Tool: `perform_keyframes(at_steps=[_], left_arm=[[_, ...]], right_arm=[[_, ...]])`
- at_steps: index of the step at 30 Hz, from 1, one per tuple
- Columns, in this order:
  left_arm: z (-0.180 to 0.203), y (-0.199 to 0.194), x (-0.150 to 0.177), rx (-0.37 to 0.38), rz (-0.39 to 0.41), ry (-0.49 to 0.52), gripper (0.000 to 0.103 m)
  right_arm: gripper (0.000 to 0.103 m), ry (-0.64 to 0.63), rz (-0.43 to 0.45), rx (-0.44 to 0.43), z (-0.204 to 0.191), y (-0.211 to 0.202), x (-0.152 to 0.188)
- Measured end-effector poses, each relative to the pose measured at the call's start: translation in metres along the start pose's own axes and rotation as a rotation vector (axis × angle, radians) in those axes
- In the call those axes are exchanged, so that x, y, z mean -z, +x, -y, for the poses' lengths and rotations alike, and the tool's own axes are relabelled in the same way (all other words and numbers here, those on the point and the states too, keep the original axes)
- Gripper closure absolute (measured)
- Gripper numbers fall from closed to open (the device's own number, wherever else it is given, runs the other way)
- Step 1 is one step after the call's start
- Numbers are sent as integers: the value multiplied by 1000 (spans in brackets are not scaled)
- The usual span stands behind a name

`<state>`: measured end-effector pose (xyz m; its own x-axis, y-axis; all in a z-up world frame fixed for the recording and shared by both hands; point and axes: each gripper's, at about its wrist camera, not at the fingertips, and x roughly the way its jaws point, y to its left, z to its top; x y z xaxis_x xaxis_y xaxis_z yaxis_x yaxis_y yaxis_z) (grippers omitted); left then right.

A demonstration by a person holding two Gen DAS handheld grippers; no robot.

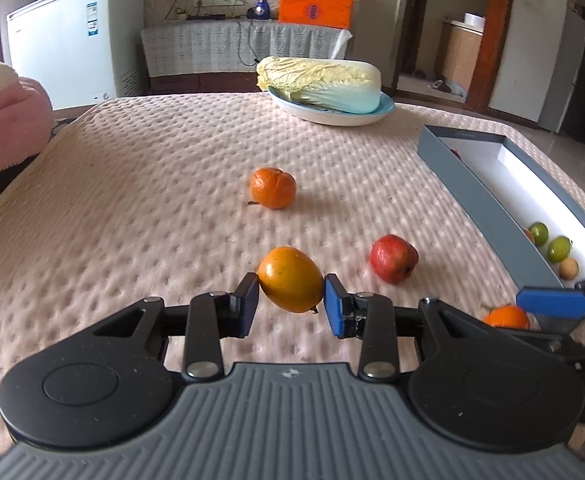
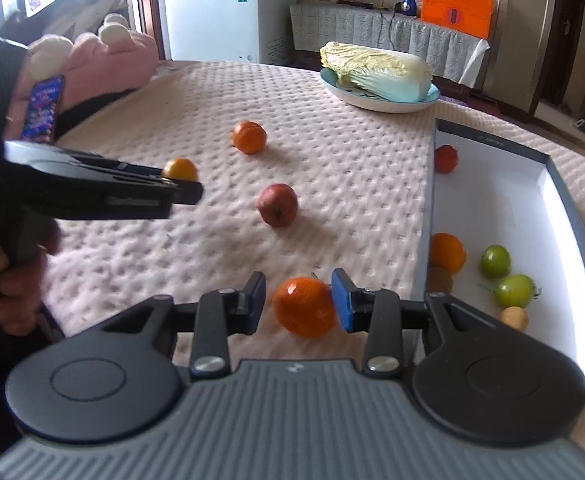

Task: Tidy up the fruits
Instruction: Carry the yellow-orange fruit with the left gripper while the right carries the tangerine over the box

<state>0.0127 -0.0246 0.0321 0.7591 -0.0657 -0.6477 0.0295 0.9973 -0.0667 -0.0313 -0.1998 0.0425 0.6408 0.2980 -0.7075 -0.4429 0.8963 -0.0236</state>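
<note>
- Fruits are partly sorted: some already lie in the grey box (image 2: pixel 564 184) at the right of the table, others are still out on the pink textured cover (image 1: pixel 132 200).
- Far left in the right wrist view, a person's hand (image 2: pixel 16 280) grips the handle of the left gripper (image 1: pixel 291 302), which points down at a slant over the cover.
- Its pads are clamped on an oval yellow-orange fruit (image 1: pixel 290 279); the fruit appears to be off the cover, though that is a judgement.
- Further back on the cover, a loose tangerine (image 1: pixel 273 187) sits alone, well apart from the box.
- A red apple (image 1: pixel 392 258) lies to the right of the held fruit, untouched, between it and the box.
- Next comes the right gripper (image 2: pixel 297 304), tilted down just beside the box's near wall, its pads closed on an orange (image 2: pixel 303 306).
- Whether that orange is lifted or resting on the cover I cannot tell.
- Inside the box: a small red fruit (image 2: pixel 445 158) at the far end, and at the near end another orange (image 2: pixel 447 252), two green fruits (image 2: pixel 495 261), a tan one (image 2: pixel 514 318) and a brownish one against the wall.
- Left to do, as I judge it: box both gripped fruits, then the tangerine and the apple.
- Behind, a cabbage (image 1: pixel 320 82) on a plate (image 1: pixel 332 118) stays out of the sorting.
</note>
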Motion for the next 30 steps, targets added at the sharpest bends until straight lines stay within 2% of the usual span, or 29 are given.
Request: perform_keyframes(at_steps=[3,4,9,12,16,19,22,26,30], left_arm=[[1,0,3,21,-18,28,62],[1,1,4,24,-23,39,62],[3,10,9,13,-67,62,62],[4,11,9,16,-65,60,62],[3,15,9,19,-75,52,62],[4,15,9,18,-71,55,62],[5,15,9,17,-67,58,62],[6,10,7,21,-49,59,63],[5,2,6,20,-20,52,63]], right_arm=[[62,1,-32,47,4,6,4],[59,11,-42,51,6,7,6],[59,-9,-79,52,2,14,11],[56,-29,-82,65,-2,17,11],[59,-2,-79,64,2,18,8],[58,-13,-78,66,1,19,8],[62,-25,-74,70,1,19,7],[63,-25,-63,48,-2,16,6],[63,32,-5,-24,1,3,2]])
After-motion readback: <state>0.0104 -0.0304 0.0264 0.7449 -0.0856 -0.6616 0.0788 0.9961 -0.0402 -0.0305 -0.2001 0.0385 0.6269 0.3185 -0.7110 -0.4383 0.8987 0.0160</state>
